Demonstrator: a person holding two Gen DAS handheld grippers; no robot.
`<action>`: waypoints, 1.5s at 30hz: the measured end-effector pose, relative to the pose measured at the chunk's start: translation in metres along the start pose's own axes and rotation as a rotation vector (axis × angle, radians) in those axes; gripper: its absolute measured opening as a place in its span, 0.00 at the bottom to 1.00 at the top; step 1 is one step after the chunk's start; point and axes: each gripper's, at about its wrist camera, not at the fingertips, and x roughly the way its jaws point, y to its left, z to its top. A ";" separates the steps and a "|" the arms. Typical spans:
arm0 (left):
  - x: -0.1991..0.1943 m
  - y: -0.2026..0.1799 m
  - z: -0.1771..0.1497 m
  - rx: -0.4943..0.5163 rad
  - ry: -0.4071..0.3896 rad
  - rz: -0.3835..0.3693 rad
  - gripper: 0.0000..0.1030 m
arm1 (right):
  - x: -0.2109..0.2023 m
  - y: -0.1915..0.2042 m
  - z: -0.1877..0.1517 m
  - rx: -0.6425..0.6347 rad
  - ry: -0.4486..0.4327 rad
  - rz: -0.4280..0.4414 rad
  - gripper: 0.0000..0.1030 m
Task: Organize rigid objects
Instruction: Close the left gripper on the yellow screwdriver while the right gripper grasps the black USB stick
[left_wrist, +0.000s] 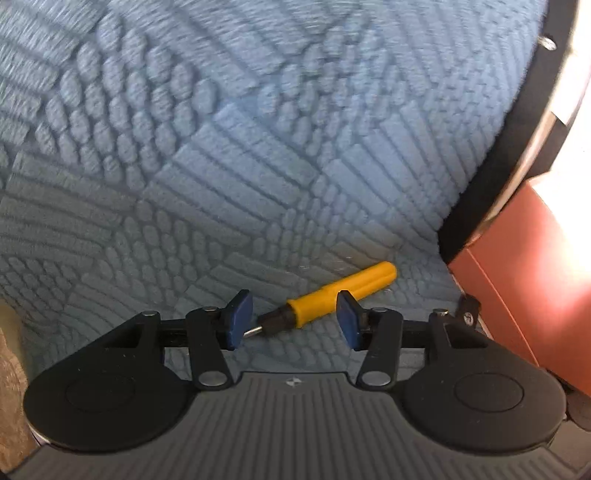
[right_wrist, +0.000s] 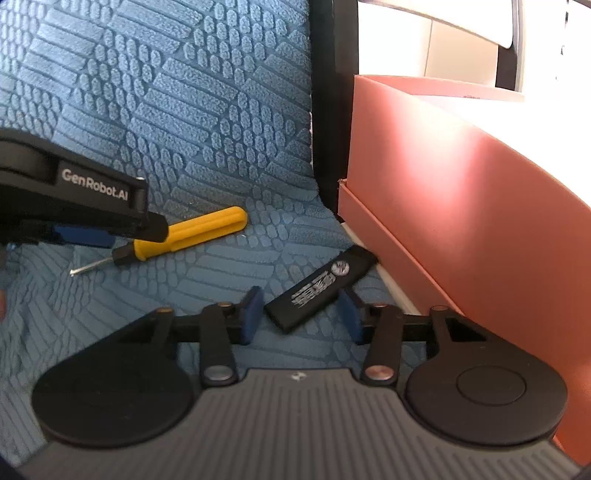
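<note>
On the blue textured cloth (left_wrist: 258, 155) below me lies a yellow-handled screwdriver (left_wrist: 332, 291), its metal tip toward my left gripper (left_wrist: 293, 319). My left jaws stand apart around its black collar and the lower end of the handle; neither blue pad appears to press on it, though the right pad hides part of the handle. From my right side I see the same screwdriver (right_wrist: 184, 232) lying flat, partly covered by my left gripper's black body (right_wrist: 81, 192).

My right gripper (right_wrist: 301, 314) straddles a flat black rectangular item with silver print (right_wrist: 317, 288), which lies at a slant on the cloth. My jaws sit close at either side of its near end; a narrow gap shows at the left pad, and I cannot tell whether the right pad touches. Its far end lies near the base of a pink box (right_wrist: 461, 192), which stands just beside the cloth.
</note>
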 end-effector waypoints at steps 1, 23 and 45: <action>0.001 0.002 0.000 -0.009 0.001 -0.009 0.55 | -0.001 -0.001 -0.001 -0.003 0.001 0.002 0.34; 0.017 -0.026 -0.013 0.085 0.088 0.057 0.47 | -0.026 -0.030 -0.015 -0.114 0.029 0.068 0.26; -0.008 -0.095 -0.078 -0.060 0.096 0.048 0.14 | -0.071 -0.074 -0.040 -0.163 0.098 0.208 0.26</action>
